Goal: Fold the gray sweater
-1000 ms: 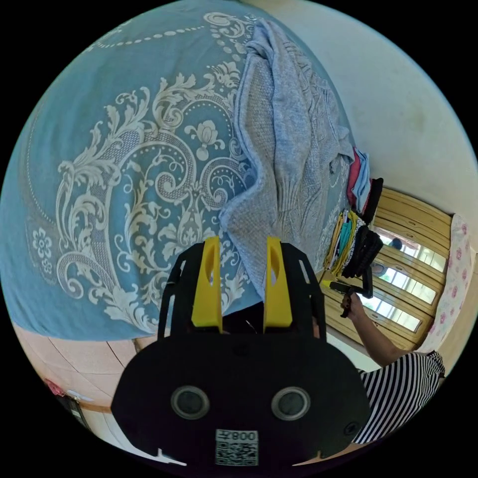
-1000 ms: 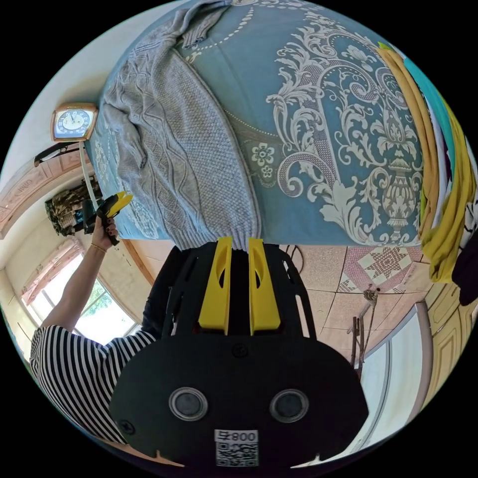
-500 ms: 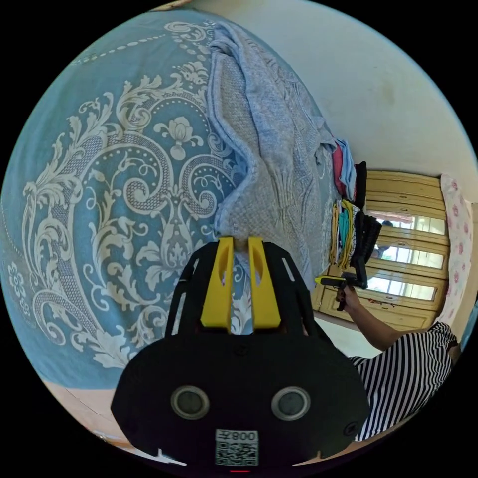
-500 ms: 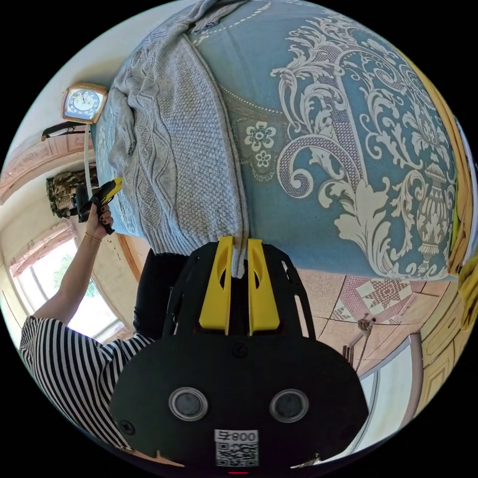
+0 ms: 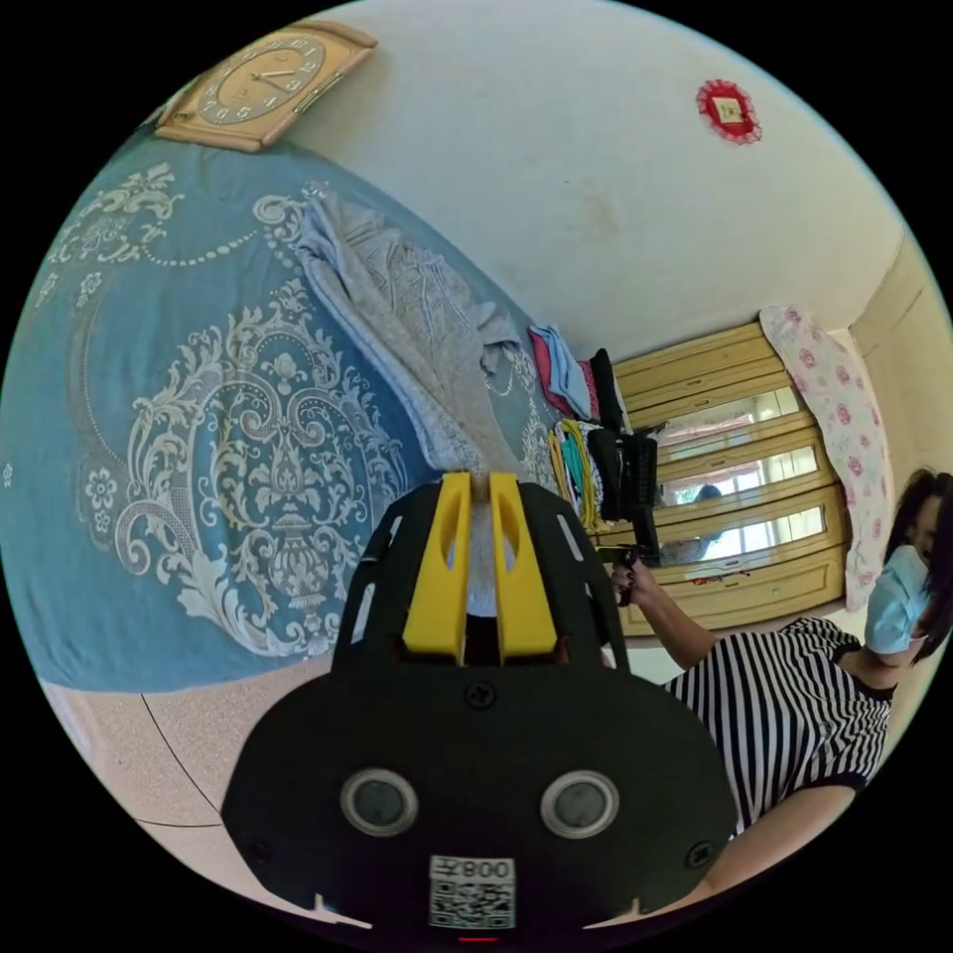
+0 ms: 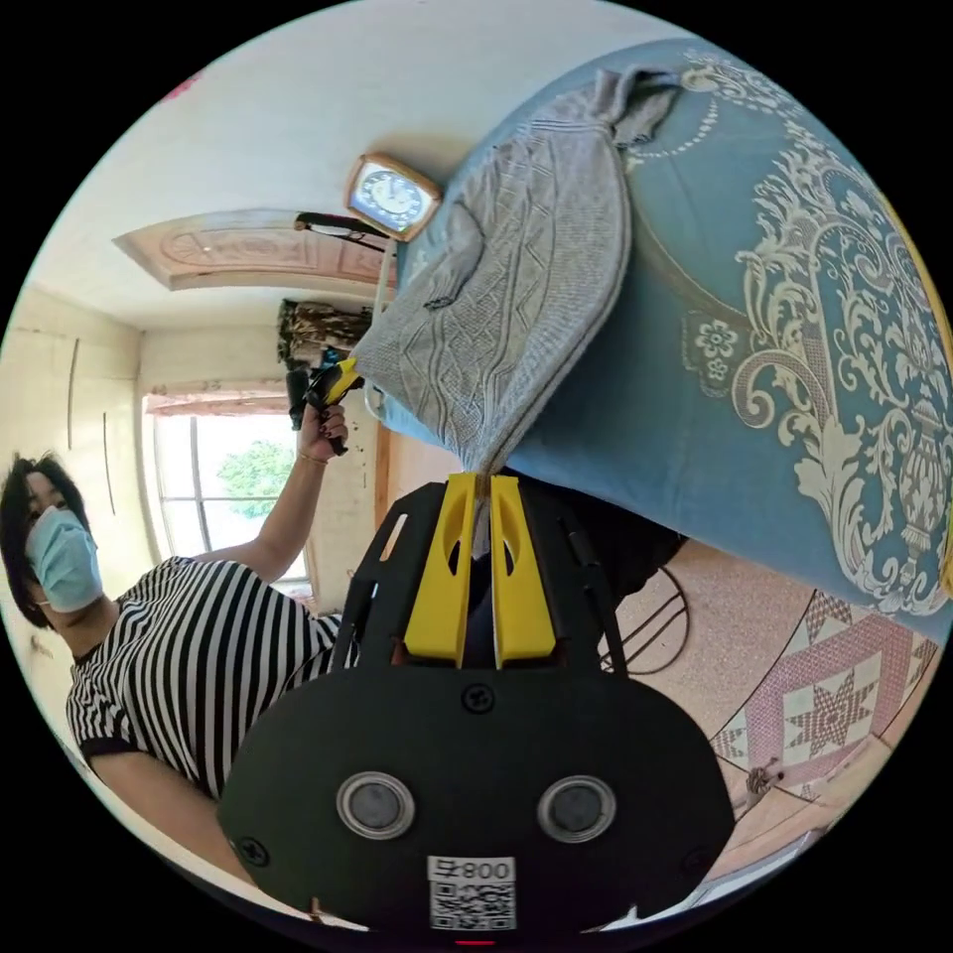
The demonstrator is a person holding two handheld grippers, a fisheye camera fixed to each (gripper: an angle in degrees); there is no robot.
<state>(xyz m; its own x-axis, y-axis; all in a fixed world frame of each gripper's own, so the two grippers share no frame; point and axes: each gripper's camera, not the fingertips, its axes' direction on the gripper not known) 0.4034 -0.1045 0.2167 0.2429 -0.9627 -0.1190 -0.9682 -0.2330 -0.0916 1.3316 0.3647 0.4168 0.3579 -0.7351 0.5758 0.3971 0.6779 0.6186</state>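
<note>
The gray sweater lies lengthwise on the blue patterned bedspread, its hem end lifted off the bed. My left gripper is shut on one hem corner, and knit fabric shows between its yellow jaws. My right gripper is shut on the other hem corner of the sweater. In the right gripper view the left gripper sits in a hand at the hem's far corner. In the left gripper view the right gripper is held up beside the bed.
A person in a striped shirt stands at the bed's edge. A stack of clothes lies on the bed beyond the sweater. A clock hangs on the wall; a yellow wardrobe stands behind. Tiled floor lies below.
The left gripper went from open to shut on a hem corner, and the right took hold of the other. Both have since pulled back and lifted the hem off the bed.
</note>
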